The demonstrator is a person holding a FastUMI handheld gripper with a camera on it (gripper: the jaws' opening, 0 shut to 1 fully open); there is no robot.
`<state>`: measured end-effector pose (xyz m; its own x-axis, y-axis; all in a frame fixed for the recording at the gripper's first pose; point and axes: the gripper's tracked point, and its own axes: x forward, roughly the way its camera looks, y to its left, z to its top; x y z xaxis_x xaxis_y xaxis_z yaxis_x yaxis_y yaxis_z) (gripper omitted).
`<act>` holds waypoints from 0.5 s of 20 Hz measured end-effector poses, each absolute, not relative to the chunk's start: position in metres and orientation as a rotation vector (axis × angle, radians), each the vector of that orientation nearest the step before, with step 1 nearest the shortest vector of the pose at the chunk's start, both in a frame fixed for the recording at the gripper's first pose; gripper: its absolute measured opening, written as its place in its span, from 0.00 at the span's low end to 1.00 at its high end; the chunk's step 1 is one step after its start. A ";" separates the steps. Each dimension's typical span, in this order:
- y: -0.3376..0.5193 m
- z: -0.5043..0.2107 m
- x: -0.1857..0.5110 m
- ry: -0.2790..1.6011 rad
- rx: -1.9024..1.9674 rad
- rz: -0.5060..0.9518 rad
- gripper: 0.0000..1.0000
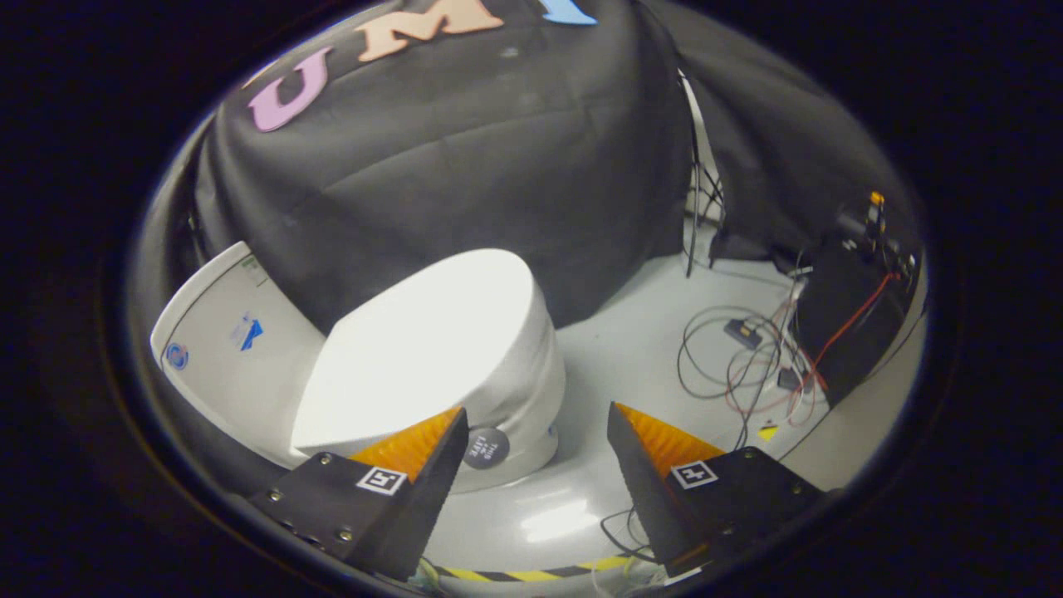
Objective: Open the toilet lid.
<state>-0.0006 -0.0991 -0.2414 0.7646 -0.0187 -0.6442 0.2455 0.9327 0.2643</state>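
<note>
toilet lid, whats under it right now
The toilet lid lies shut on the white bowl, so seat and bowl interior are hidden. The open gripper holds nothing, just short of it.

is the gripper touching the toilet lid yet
Apart: in the gripper view the open gripper holds nothing, and the closed toilet lid lies beyond its fingers.

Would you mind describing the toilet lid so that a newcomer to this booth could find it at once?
Start at the white toilet standing on the grey floor before the black cloth wall. The toilet lid is the broad, flat, bright white oval closed on top of it, just beyond the open gripper, nearer its left finger. Unlike the boxy tank behind, it is smooth, rounded and carries no stickers.
</note>
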 end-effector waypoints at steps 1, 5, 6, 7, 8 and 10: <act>-0.098 -0.248 -0.002 0.712 0.380 -0.152 0.99; -0.083 -0.271 -0.009 0.803 0.550 -0.145 0.99; -0.079 -0.275 -0.010 0.818 0.589 -0.142 0.98; -0.077 -0.278 -0.010 0.833 0.625 -0.147 0.98; -0.073 -0.279 -0.009 0.840 0.658 -0.146 0.98; -0.058 -0.282 -0.008 0.859 0.715 -0.125 0.98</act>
